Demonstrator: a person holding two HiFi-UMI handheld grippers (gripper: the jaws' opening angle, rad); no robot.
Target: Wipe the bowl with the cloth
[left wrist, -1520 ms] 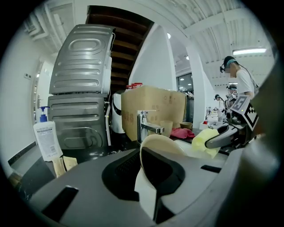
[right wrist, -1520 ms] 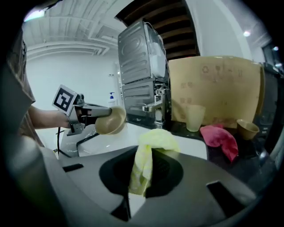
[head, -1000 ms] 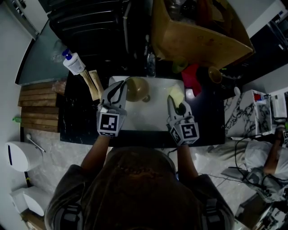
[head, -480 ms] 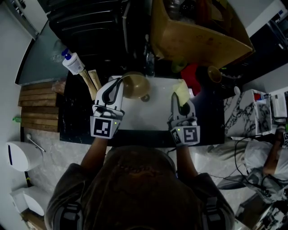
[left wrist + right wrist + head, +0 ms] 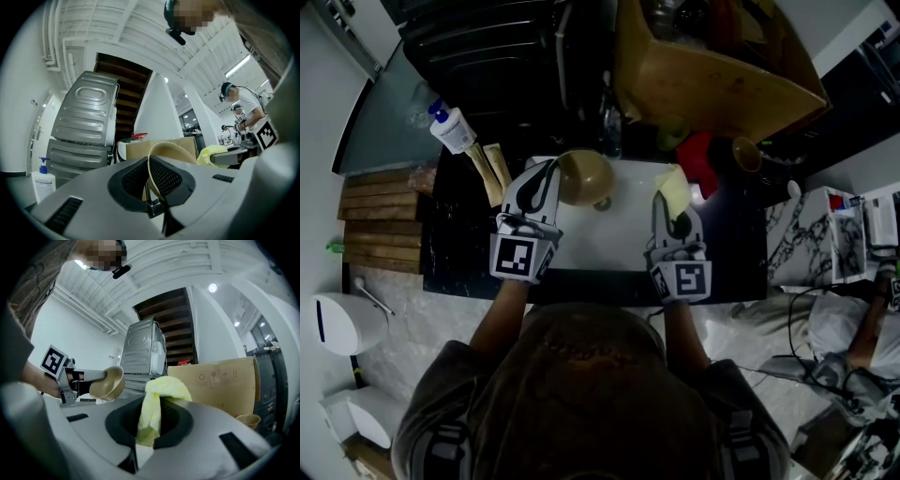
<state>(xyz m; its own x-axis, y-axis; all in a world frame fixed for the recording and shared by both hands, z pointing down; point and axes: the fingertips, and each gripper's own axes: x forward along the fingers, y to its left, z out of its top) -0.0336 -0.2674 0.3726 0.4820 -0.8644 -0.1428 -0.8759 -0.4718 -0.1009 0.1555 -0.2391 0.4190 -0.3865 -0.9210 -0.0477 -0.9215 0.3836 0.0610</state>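
step: looks like the lead-up to the wipe. Both things are picked up and in the air, but the cloth [image 5: 671, 190] and the bowl [image 5: 586, 176] are well apart, so I'd say no wiping is going on at this moment

next move: my guess is the two need to come together over the sink [image 5: 614, 242], with the cloth pushed into the bowl's open side. The bowl is only pinched by its rim, so pressing too hard could twist it in the grip

far left: soap pump bottle [image 5: 453, 131] lying on the dark desk [image 5: 459, 253], not involved

left claw [image 5: 551, 172]: closed on the bowl's rim. In the left gripper view the thin wall sits right between the two dark pads, one pad inside the bowl and one outside

bowl: small, round, tan/beige, smooth with a thin rim. It's held up over the back left corner of the sink, close to the tap [image 5: 612, 127], and tipped partly on its side. Can't tell from these shots if it's wet or dirty

right claw [image 5: 663, 199]: clamped down on the cloth, with nothing else in it

cloth: pale yellow, soft and bunched. A wad pokes out past the tips, over the right side of the sink
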